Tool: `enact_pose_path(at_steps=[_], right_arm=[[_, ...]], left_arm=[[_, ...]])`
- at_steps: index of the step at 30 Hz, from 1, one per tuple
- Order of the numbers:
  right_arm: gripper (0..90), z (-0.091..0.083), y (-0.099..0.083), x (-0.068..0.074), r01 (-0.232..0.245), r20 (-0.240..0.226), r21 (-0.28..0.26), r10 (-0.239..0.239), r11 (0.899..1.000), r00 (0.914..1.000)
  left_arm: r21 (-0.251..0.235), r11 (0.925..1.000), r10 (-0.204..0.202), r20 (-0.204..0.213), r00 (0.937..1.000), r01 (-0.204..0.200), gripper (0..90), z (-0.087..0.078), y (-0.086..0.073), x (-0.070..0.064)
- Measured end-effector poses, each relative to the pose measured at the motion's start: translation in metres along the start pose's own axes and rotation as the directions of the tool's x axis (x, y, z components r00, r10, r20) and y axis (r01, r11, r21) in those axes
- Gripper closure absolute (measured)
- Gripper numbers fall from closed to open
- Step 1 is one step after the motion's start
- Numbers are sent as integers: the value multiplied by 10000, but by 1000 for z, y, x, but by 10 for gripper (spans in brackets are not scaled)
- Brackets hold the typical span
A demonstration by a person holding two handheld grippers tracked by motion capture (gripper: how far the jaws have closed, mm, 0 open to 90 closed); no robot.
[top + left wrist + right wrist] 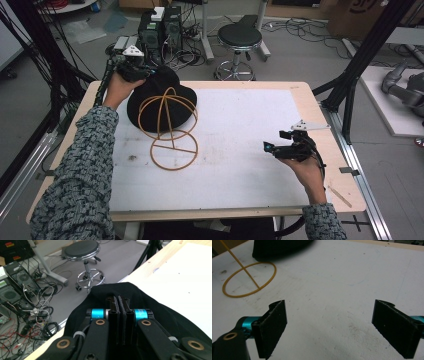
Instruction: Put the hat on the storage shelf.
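My left gripper point(134, 70) is at the far left corner of the desk point(320, 125), its jaws pressed together on a fold of the black hat point(160, 97); in the left gripper view the pads point(115, 306) meet with cloth pinched between them and the hat's fabric point(140, 295) humps up around them. The hat lies on the far left part of the white mat point(240, 145), partly behind and against the wire hat stand point(169, 125), whose dome hoops lean over the hat while the base ring point(249, 278) lies flat on the mat nearer the middle. My right gripper point(285, 147) hovers near the right edge, well apart from both, jaws spread wide over bare mat with nothing between them. I judge the step in hand to be lifting the hat to seat it on the stand. To do it well: keep the pinch on the brim edge firm, lift up first so the cloth clears the hoops rather than dragging them, since the stand looks light and likely to slide or tip. I would bring the right gripper in to steady the base ring or take the opposite brim, then lower the crown centred over the dome. I cannot tell how deep the grip bites.
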State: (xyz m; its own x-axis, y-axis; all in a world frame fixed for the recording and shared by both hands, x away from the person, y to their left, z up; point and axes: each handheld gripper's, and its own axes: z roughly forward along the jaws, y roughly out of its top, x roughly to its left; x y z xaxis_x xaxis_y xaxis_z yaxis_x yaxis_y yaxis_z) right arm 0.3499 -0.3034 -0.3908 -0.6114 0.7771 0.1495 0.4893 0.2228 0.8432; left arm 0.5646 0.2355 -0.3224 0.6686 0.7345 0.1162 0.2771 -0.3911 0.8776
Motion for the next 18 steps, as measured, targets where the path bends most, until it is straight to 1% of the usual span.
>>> enact_pose_path(at_steps=[4, 10, 14, 18], right_arm=[[125, -1, 1, 0, -14, -6, -85, 14, 10000, 10000], [125, -1, 2, 1, 46, -31, -83, -46, 10000, 10000], [125, -2, 3, 2, 5, -53, -165, -5, 9999, 10000], [125, -2, 3, 2, -15, -51, -164, 14, 9999, 10000]], left_arm=[[-255, 9996, -103, -186, 9998, 98, 873, -11, 4, 4], [-512, 9986, -117, -314, 9994, 101, 873, -27, 9, 7], [-952, 9953, -171, -227, 9996, 149, 873, -40, 14, 9], [-1268, 9919, -107, -184, 9998, 83, 873, -53, 21, 9]])
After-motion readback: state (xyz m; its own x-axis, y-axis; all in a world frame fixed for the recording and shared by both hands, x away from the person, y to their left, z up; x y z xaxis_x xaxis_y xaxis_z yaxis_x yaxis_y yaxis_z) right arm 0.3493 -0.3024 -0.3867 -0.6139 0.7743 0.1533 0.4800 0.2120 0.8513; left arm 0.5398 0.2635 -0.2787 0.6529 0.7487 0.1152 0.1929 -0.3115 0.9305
